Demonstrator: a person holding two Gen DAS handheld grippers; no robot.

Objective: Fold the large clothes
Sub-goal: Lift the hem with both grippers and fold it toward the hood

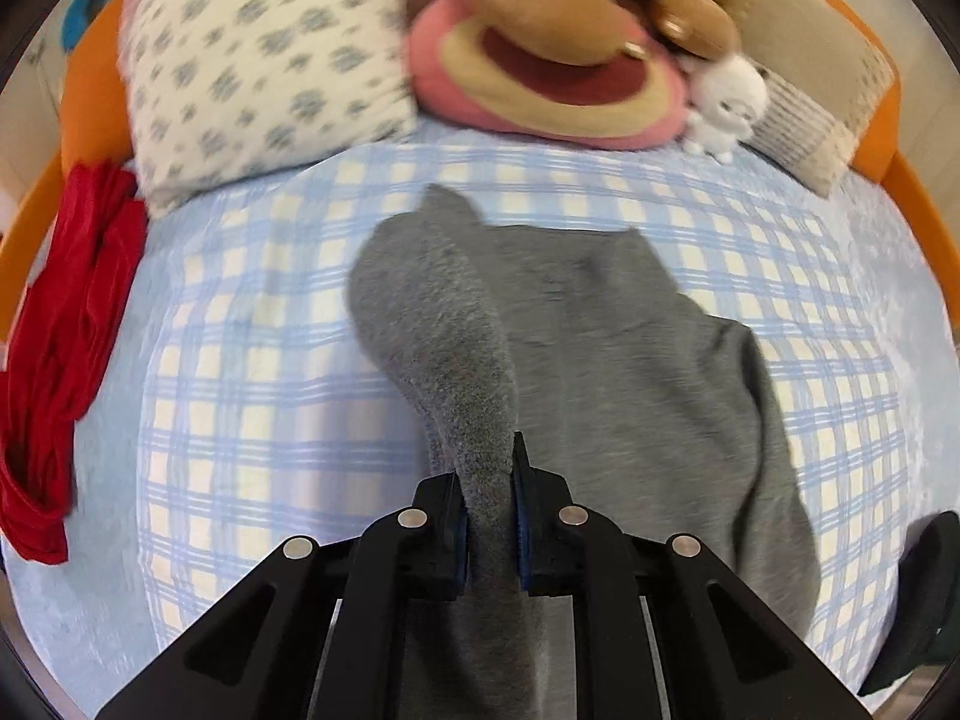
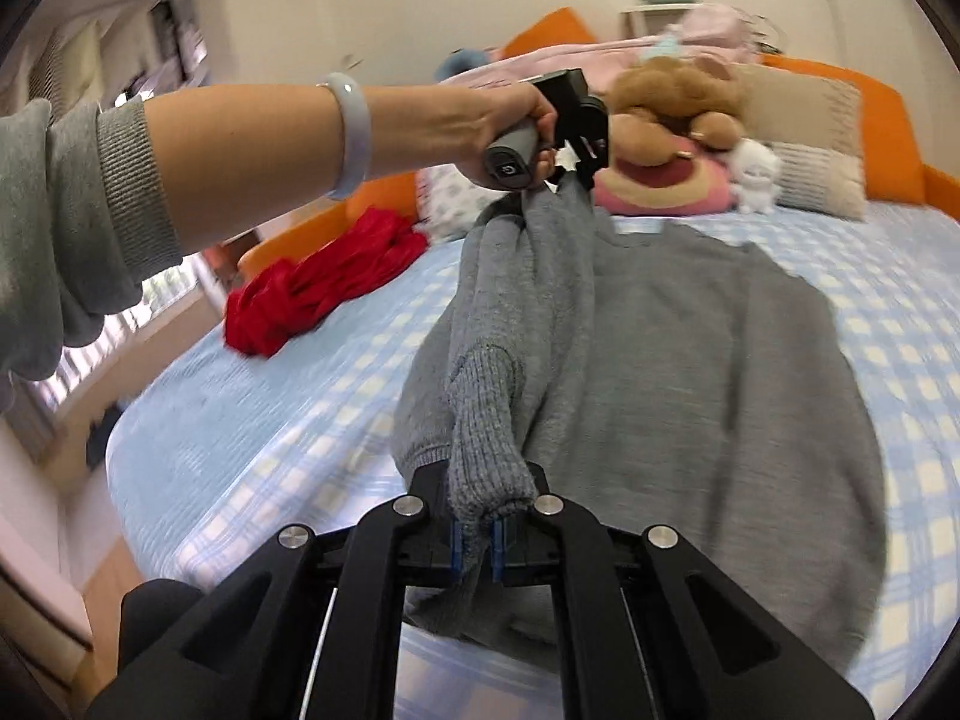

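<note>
A fuzzy grey knit sweater (image 2: 678, 360) lies across the middle of a bed covered in a blue-and-cream checked sheet (image 1: 252, 372), its body flat and one side lifted. In the left wrist view the left gripper (image 1: 487, 516), at bottom centre, is clenched on a thick fold of the sweater that rises as a soft, napped ridge between its black fingers with blue pads. In the right wrist view the right gripper (image 2: 474, 540) is clamped on the ribbed cuff of a sleeve, the coarser rib knit plain against the finer body.

Both views are smeared by motion blur, so the pillow print and toy details are soft. The sweater's lower hem is cut off behind the gripper frames.

Only the right wrist view shows the person's left hand (image 2: 510, 126) on a grey handle at upper centre, a pale bracelet and a grey sleeve. Both show a crumpled red garment (image 1: 54, 360) at the left edge, a brown plush toy (image 1: 588, 6) and a small white one (image 1: 726, 102) by the orange headboard.
</note>
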